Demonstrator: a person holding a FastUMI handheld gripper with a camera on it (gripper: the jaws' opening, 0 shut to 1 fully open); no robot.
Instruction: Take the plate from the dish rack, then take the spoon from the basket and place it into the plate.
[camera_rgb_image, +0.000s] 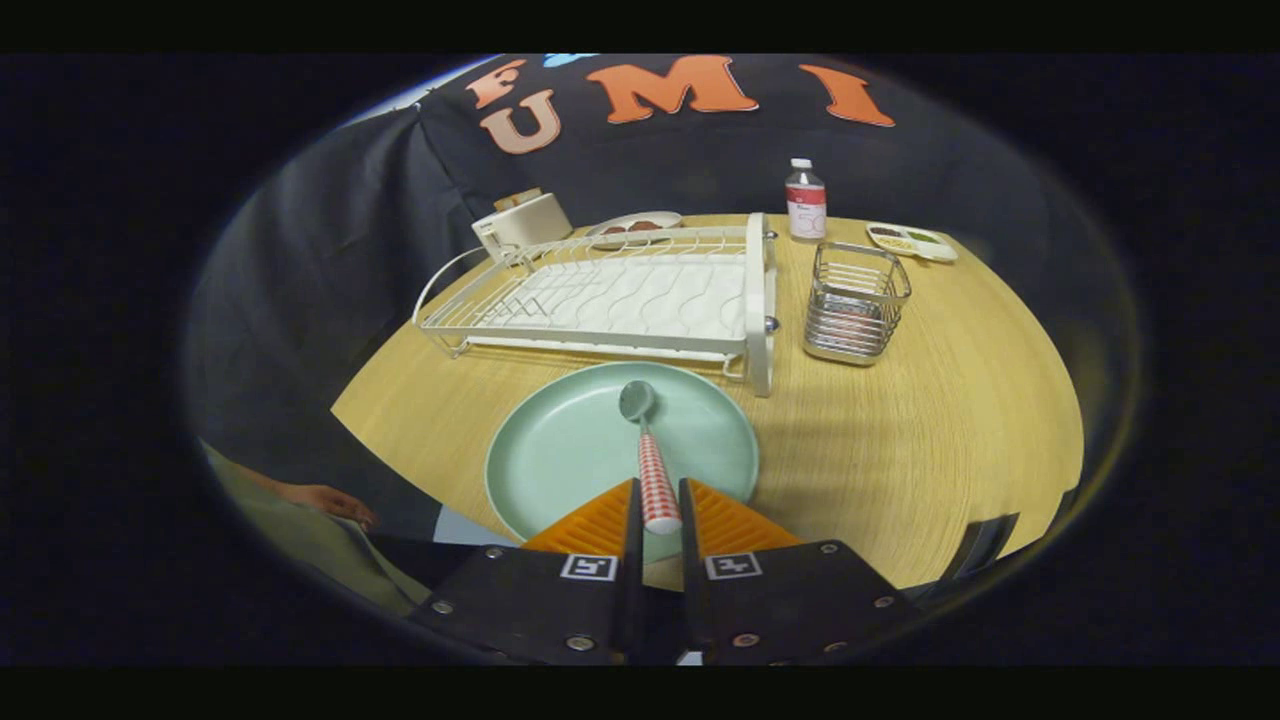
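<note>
1. Spoon (648, 455), held by the gripper (659, 515): both fingers press its checked handle end, bowl hanging over the green plate (560, 450).
2. It looks light, stiff and slippery; that patterned handle likely grips best.
3. Plate rests on the table (900, 450), before the dish rack (620, 295).

Wooden table (900, 440), dish rack (610, 295), plate (560, 450), wire basket (856, 302), bottle (805, 200), toaster (522, 224), 2 small dishes.

Matt smooth plate (570, 450), wood-grain table (900, 440), shiny metal wire basket (856, 303), coated wire dish rack (610, 295)
</note>
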